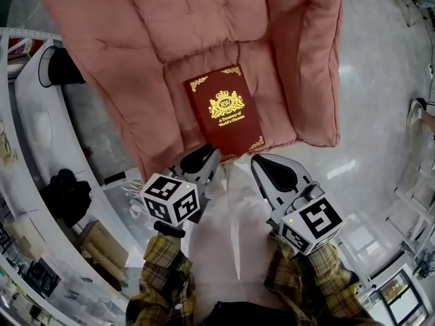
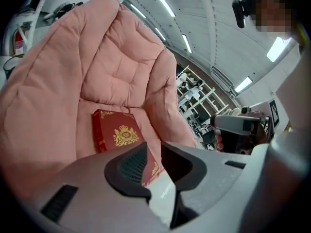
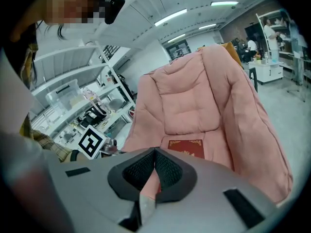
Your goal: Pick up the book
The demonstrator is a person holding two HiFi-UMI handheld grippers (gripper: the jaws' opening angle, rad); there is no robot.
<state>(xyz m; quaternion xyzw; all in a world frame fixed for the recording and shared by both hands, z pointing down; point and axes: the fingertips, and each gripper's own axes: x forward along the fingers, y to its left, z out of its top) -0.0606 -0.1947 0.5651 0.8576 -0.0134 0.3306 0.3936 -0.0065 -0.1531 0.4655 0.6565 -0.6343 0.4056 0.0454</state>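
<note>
One red book [image 1: 225,113] is lying flat, cover up, on the pink chair [image 1: 204,19] seat, long axis running from seat front toward the backrest, title top pointing at the backrest, left gripper [image 1: 204,156] hovering slightly parted and empty, right gripper [image 1: 268,168] tips pressing together on nothing.

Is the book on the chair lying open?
No, the book lies closed on the seat of the pink chair, its red cover with the gold crest facing up.
</note>
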